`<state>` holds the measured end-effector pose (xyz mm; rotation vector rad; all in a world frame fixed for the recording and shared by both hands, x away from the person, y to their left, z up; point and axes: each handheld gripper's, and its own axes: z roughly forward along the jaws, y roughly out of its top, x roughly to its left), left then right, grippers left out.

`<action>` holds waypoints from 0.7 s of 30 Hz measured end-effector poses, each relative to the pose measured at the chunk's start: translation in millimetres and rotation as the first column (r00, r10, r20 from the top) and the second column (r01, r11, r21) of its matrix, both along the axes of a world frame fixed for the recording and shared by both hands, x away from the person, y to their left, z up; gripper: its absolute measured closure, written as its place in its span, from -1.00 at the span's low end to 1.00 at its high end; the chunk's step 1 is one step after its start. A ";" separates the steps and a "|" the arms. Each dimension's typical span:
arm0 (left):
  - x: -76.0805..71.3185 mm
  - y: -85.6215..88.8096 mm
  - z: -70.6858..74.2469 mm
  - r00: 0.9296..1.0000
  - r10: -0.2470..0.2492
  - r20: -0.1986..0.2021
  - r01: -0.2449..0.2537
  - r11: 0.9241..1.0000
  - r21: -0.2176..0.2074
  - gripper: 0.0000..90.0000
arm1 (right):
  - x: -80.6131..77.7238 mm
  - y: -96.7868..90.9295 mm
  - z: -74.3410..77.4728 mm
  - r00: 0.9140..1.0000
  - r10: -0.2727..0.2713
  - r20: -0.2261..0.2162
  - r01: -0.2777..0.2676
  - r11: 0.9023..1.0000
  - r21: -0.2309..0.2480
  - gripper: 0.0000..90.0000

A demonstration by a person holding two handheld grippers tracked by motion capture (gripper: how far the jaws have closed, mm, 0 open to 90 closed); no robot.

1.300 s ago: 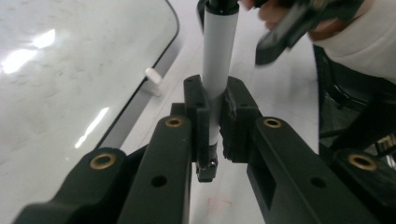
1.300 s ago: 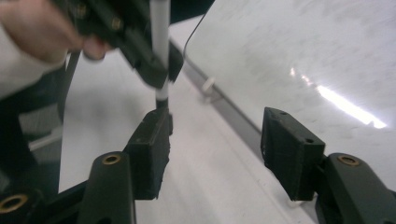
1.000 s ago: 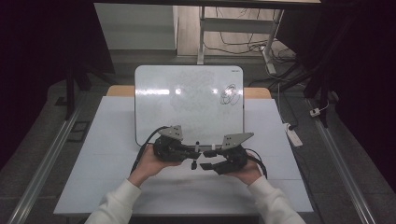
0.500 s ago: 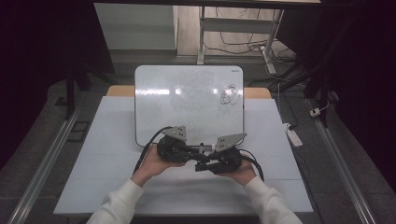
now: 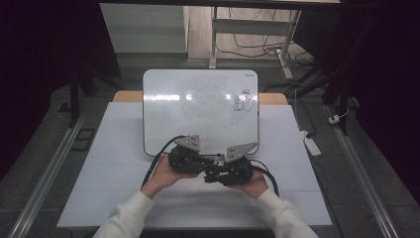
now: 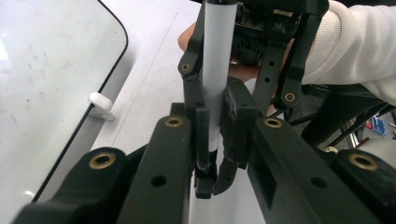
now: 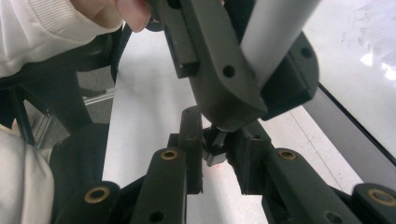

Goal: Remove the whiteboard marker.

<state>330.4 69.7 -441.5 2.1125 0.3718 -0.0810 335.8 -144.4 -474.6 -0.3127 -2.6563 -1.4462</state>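
Lab: whiteboard point(image 5: 200, 111) (floor cables point(image 5: 252, 47))

Stood at the middle of the high view: a table point(image 5: 114, 168) with a white top, pale wooden edge showing at its far corners. Carried one thing lying flat on it, a whiteboard point(image 5: 198, 106) with rounded corners and a thin dark rim, placed toward the far edge at upper centre of the frame and overhanging that edge a little. Bore a small dark scribble point(image 5: 242, 99) near its upper right and faint smudges across the middle. Showed, in the left gripper view, a small white clip point(image 6: 101, 105) sticking out from the whiteboard's edge onto the white top at left of centre.
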 end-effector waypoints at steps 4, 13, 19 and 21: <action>0.2 0.9 0.3 1.000 0.005 -0.007 -0.005 1.000 -0.004 0.81 | -0.8 0.3 0.4 1.000 -0.006 0.004 0.005 1.000 0.005 0.64; 0.7 0.9 -0.2 1.000 0.007 -0.014 -0.007 1.000 0.000 0.81 | -0.3 -2.3 2.1 1.000 -0.020 -0.001 0.020 0.999 0.031 0.66; 1.2 2.3 0.3 1.000 0.003 -0.023 -0.003 1.000 -0.010 0.81 | -1.0 -1.0 1.8 1.000 -0.006 0.001 0.006 1.000 0.017 0.63; 1.1 2.1 0.1 1.000 0.001 -0.020 -0.001 1.000 -0.009 0.81 | -1.1 -0.7 1.7 1.000 -0.006 0.000 0.006 1.000 0.015 0.65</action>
